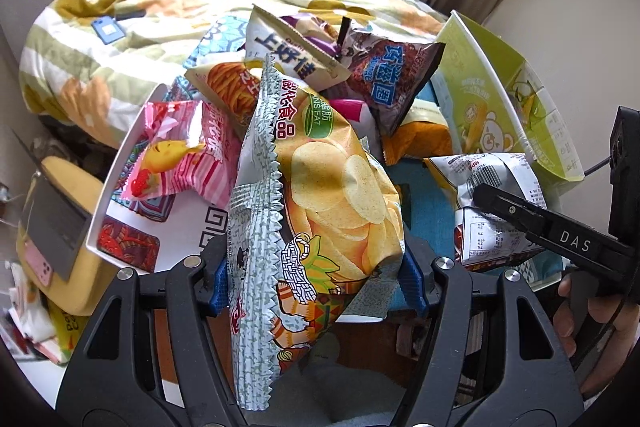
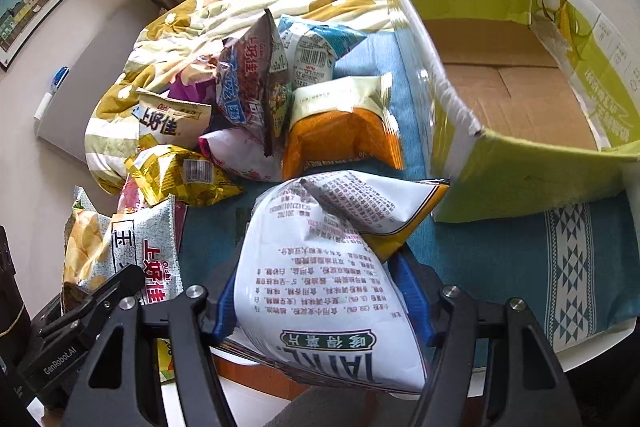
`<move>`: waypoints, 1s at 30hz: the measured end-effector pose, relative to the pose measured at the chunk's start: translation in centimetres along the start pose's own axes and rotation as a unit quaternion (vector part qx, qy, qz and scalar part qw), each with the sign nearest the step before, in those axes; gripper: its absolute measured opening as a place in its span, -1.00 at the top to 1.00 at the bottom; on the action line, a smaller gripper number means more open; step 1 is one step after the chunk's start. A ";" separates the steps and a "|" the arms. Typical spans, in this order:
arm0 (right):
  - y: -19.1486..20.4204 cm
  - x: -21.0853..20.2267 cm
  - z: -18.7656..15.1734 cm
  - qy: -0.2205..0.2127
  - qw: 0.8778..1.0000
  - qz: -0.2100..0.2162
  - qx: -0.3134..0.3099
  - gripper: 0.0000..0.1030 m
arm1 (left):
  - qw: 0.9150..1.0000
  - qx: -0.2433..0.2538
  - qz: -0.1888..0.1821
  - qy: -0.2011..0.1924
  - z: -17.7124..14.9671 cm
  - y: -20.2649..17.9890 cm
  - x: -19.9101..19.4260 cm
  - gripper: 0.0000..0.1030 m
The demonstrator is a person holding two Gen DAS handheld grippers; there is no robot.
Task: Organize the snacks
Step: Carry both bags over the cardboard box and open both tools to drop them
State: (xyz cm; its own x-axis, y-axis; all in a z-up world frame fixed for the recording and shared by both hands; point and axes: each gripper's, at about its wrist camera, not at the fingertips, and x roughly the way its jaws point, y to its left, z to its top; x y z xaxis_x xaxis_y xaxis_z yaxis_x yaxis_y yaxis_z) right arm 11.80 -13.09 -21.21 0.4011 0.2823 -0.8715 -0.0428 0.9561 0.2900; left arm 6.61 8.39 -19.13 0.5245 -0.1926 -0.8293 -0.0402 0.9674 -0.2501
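Your left tongs [image 1: 316, 279] are pinching a puffed foil crisp bag with yellow potato slices printed on it [image 1: 324, 195], their blue pads pressing its lower sides. Your right tongs [image 2: 320, 303] are pinching a white foil snack bag covered in small printed text [image 2: 320, 267] in the same way. Both bags look light and soft, full of air, so they will give under pressure, and the crisps inside can break. The foil is smooth and may slip; I think the crimped seam at the edge is a safer place to hold than the swollen middle. Just beyond the left tongs, a loose pile of other packets lies over a white printed tray [image 1: 120, 163] and a blue woven cloth [image 2: 500, 267]. To the right of the right tongs stands an open green cardboard box [image 2: 520, 183], empty inside, probably where the bags should go. Behind everything is a bed with a flowered quilt [image 1: 140, 7].
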 end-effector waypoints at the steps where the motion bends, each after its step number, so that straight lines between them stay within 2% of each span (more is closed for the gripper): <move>1: 0.3 -0.4 0.2 -0.006 1.000 0.002 -0.006 -0.22 | 1.000 0.001 0.001 -0.006 0.0 -0.4 -0.5 -0.21; 11: -0.5 -6.1 1.3 -0.059 0.997 0.014 -0.043 -0.21 | 0.998 0.018 0.003 -0.064 2.5 -6.9 -4.4 -0.21; 18: -3.7 -10.6 2.8 -0.098 0.994 0.014 -0.049 -0.21 | 0.994 0.040 -0.014 -0.096 4.4 -12.6 -5.3 -0.21; 24: -6.8 -13.1 4.3 -0.129 0.990 -0.006 -0.060 -0.21 | 0.991 0.079 -0.035 -0.100 7.9 -17.8 -3.7 -0.21; 30: -9.8 -14.2 7.7 -0.152 0.987 -0.035 -0.047 -0.21 | 0.987 0.116 -0.071 -0.088 13.4 -23.3 0.2 -0.21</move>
State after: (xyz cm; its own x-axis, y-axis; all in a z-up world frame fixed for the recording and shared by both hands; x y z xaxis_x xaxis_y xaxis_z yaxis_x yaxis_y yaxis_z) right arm 13.52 -27.13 -8.62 0.6614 0.1931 -0.7247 -0.0852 0.9794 0.1833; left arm 19.07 -11.97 -6.82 0.6518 -0.3167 -0.6891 0.2285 0.9484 -0.2198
